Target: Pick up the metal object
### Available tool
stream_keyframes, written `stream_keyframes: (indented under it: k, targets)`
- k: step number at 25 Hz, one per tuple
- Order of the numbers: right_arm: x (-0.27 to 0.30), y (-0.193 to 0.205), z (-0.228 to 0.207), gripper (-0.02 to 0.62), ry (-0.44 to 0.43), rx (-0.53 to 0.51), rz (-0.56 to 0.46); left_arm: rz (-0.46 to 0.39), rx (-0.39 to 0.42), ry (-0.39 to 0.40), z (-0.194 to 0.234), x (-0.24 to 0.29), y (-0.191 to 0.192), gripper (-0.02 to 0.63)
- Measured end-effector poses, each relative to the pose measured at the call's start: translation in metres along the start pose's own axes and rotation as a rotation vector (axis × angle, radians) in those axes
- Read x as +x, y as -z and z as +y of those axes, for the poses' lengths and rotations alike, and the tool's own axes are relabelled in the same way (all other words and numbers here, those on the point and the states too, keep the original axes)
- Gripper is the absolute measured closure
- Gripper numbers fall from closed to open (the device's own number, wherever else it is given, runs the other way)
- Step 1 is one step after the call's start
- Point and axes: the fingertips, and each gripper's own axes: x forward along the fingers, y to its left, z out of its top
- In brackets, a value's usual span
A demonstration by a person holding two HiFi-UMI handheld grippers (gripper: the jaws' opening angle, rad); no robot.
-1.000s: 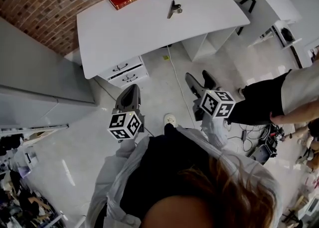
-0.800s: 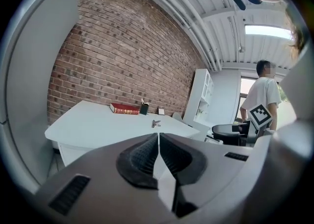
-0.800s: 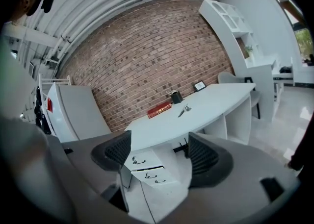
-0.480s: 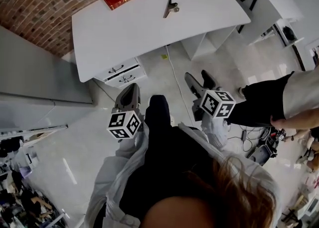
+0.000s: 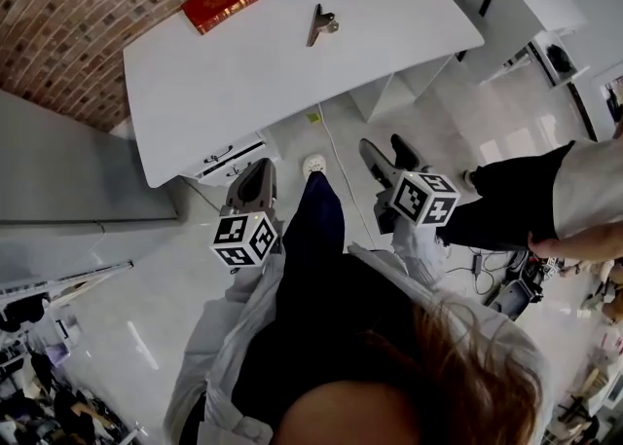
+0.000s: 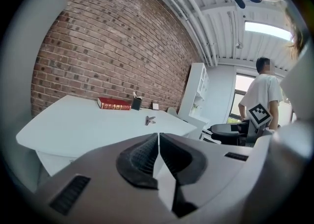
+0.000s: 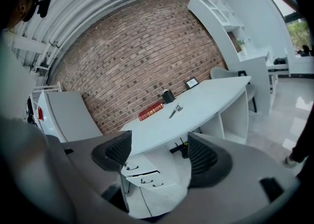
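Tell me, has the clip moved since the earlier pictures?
No. The clip keeps its place on the desk right of the book; only the view shifted.

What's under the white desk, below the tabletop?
Under the white desk stands a white drawer unit with two handled drawers, and at the right end open white shelving. A cable trails out across the floor. The desktop covers whatever sits further back.

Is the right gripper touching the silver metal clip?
Apart. The head view shows the right gripper above the floor, the silver metal clip on the white desk.
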Motion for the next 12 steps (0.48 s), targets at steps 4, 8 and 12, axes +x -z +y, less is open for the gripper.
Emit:
stream_keyframes:
  k: [4,8,12]
  targets:
    - [0.026,-0.019,-0.007,0.239,0.001,0.007,0.001,-0.005,-0.009,0.010,0.011,0.035,-0.016,0.583]
    - [0.053,-0.038,-0.016,0.239,0.015,0.031,-0.004,0.012,-0.011,0.031,0.019,0.073,-0.026,0.583]
    - [0.081,-0.064,-0.026,0.242,0.031,0.044,-0.009,0.015,-0.008,0.053,0.024,0.111,-0.046,0.583]
